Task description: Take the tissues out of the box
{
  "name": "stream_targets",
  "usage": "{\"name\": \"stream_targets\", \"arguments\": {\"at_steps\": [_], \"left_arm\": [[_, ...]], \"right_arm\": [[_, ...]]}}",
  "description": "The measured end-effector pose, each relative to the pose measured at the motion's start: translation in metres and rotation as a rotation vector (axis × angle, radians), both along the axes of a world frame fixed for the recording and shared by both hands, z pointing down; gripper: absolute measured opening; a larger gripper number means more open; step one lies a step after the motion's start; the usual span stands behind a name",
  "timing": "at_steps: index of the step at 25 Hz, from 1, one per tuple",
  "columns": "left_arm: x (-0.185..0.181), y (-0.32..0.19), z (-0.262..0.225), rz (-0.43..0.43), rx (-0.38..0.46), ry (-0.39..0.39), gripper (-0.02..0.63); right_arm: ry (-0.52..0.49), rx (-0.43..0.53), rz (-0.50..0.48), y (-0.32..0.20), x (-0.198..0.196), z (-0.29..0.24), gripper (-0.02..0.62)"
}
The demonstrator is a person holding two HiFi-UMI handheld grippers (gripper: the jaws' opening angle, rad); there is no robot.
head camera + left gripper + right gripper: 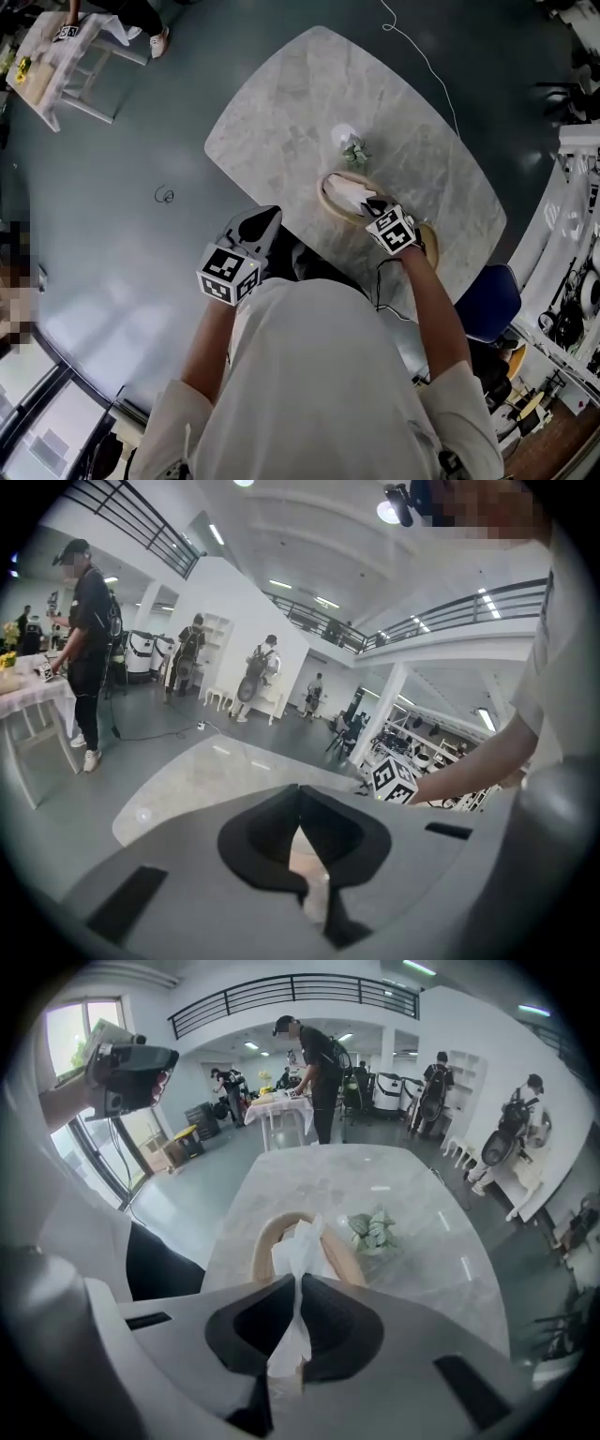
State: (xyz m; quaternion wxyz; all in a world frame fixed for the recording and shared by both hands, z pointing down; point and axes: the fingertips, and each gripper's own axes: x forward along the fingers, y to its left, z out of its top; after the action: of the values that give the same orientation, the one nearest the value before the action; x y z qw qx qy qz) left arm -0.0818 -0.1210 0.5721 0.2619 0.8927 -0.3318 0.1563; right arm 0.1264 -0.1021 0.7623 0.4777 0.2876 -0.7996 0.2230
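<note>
An oval wooden tissue box stands on the marble table, with a white tissue sticking up out of it. My right gripper sits right over the box, its jaws shut on the tissue. In the right gripper view the tissue runs up from the box and is pinched between the closed tips of the right gripper. My left gripper hangs at the table's near edge, left of the box, shut with nothing in it; its tips meet.
A small potted plant stands just beyond the box. A white cable trails off the far edge. A blue chair is at the right. A white side table stands on the floor at far left, with people beyond.
</note>
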Motion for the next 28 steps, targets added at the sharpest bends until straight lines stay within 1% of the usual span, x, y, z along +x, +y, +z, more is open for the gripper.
{"name": "stream_targets", "arguments": {"at_steps": [4, 8, 10, 16, 20, 28], "left_arm": [[-0.005, -0.003, -0.006, 0.001, 0.016, -0.003, 0.009], [-0.003, -0.007, -0.016, 0.005, 0.038, 0.003, 0.009], [0.001, -0.01, -0.023, 0.019, 0.057, 0.009, 0.009], [0.018, -0.013, -0.036, 0.066, 0.09, 0.017, 0.009], [0.025, -0.015, -0.043, 0.086, 0.099, 0.021, 0.009], [0.049, -0.013, -0.061, 0.161, 0.123, 0.041, 0.009]], "right_arm": [[-0.042, 0.061, 0.054, -0.006, 0.004, -0.03, 0.043], [-0.07, 0.119, 0.108, -0.009, 0.011, -0.063, 0.042], [-0.095, 0.15, 0.145, -0.011, 0.014, -0.081, 0.043], [-0.221, 0.221, 0.296, -0.013, 0.025, -0.138, 0.043], [-0.27, 0.299, 0.356, -0.013, 0.029, -0.178, 0.042], [-0.372, 0.463, 0.472, -0.002, 0.049, -0.258, 0.043]]}}
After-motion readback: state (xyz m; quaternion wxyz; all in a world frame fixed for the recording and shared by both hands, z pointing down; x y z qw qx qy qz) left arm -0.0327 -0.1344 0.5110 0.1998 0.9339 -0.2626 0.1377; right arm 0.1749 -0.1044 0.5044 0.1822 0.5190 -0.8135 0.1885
